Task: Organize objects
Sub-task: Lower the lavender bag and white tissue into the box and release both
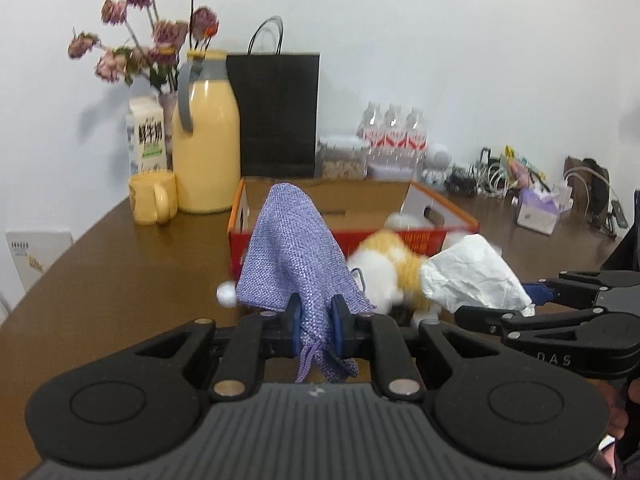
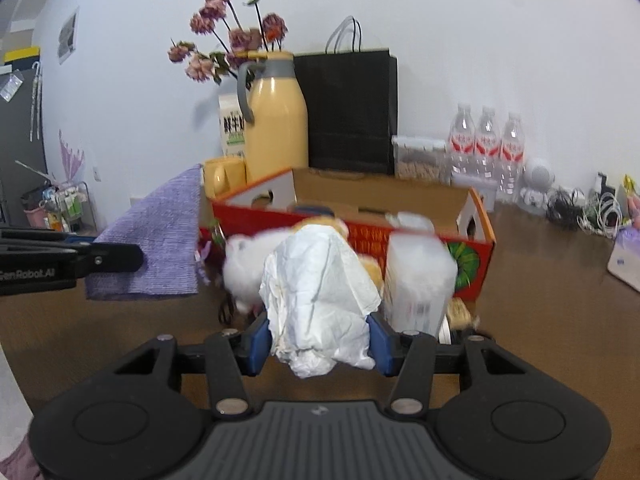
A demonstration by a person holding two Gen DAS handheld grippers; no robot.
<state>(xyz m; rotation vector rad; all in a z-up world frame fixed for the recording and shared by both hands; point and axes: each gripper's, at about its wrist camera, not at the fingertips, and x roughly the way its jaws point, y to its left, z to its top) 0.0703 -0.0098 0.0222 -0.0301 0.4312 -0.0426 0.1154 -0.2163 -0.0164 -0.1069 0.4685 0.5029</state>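
**Both grippers hold soft items in front of the cardboard box**

The left gripper [image 1: 316, 322] points slightly downward over the brown table [image 1: 120, 280], its 2 blue pads pinched close together on a lilac woven pouch [image 1: 290, 256]. The coarse cloth rises from the pads in a rough cone, and its drawstring end hangs below them.

The right gripper [image 2: 322, 338] sits just beside it, at a similar tilt. Its jaws stand about half apart, clamped on a crumpled white paper wad [image 2: 320, 296], wrinkled and puffy, which bulges above and below the pads.

Just past both lies a fluffy orange-and-white plush toy [image 1: 384, 268], blurred, and a frosted, translucent rectangular container [image 2: 418, 280] stands to the right of the wad. Behind them sits an open cardboard box [image 2: 472, 236] with red printed sides and plain brown inside walls.

Farther back stand a glossy yellow jug [image 1: 208, 136] with a grey handle, a matching yellow mug [image 1: 152, 198], a matte black paper bag [image 1: 276, 112], dried pink flowers [image 1: 156, 32] and 3 clear water bottles [image 2: 486, 148].
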